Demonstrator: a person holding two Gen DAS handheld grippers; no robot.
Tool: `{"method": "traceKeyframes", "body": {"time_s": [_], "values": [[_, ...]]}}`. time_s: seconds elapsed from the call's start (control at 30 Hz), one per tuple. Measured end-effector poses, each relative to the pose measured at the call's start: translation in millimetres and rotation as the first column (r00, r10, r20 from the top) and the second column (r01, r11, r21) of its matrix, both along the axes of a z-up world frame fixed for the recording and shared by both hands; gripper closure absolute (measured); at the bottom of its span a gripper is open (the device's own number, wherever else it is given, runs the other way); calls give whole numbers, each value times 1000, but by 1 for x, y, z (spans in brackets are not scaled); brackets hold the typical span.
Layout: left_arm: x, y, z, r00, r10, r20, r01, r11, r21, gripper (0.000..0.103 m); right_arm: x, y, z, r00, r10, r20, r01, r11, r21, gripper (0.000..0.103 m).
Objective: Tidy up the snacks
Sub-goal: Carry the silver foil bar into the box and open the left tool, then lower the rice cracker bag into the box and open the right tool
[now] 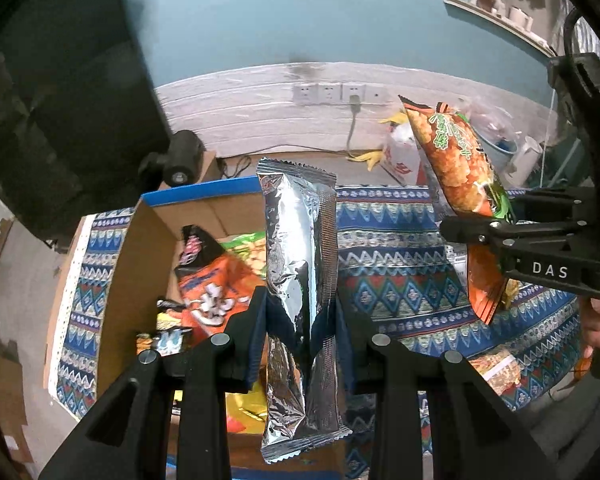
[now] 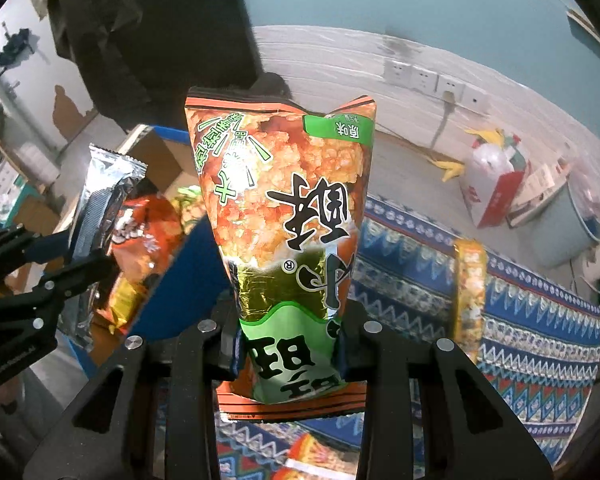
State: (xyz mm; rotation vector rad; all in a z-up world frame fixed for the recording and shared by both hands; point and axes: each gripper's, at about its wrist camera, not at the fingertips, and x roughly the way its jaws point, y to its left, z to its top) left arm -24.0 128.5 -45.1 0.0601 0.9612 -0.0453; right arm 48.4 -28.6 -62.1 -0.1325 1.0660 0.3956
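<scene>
My left gripper (image 1: 302,332) is shut on a long silver foil snack pack (image 1: 300,264) and holds it upright over the near edge of an open cardboard box (image 1: 140,240); the pack also shows in the right wrist view (image 2: 100,208). The box holds several snack bags, among them an orange one (image 1: 216,288). My right gripper (image 2: 288,344) is shut on an orange and green rice-cracker bag (image 2: 284,208), held upright above the patterned cloth, to the right of the box. That bag (image 1: 456,168) and the right gripper (image 1: 496,232) show at the right of the left wrist view.
A blue patterned cloth (image 1: 400,248) covers the table. More snack packs lie on it near the right gripper (image 2: 468,292) and at the near edge (image 1: 496,368). A white and red bag (image 2: 492,188), a blue bucket (image 2: 560,224) and wall sockets (image 1: 332,94) stand behind.
</scene>
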Motion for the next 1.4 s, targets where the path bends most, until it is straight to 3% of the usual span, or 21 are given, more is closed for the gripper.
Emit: {"method": "traceKeyframes", "body": {"time_s": [0.37, 0.87, 1.03, 1.23, 1.4], "values": [[-4, 45, -15, 995, 96, -14, -96, 995, 4, 71, 5, 52, 1, 998, 67, -1, -67, 998, 8, 71], [0, 103, -41, 969, 233, -84, -238, 970, -47, 71, 17, 111, 0, 991, 131, -30, -129, 990, 51, 71], [-1, 110, -44, 959, 268, -93, -271, 962, -27, 54, 26, 129, -5, 987, 149, -54, -145, 987, 68, 71], [-2, 120, -39, 950, 303, -75, -305, 952, -17, 41, 40, 141, -17, 987, 143, -79, -137, 988, 75, 71], [-4, 132, -36, 940, 334, -68, -337, 941, -26, 40, 46, 150, -25, 984, 151, -93, -145, 987, 71, 71]]}}
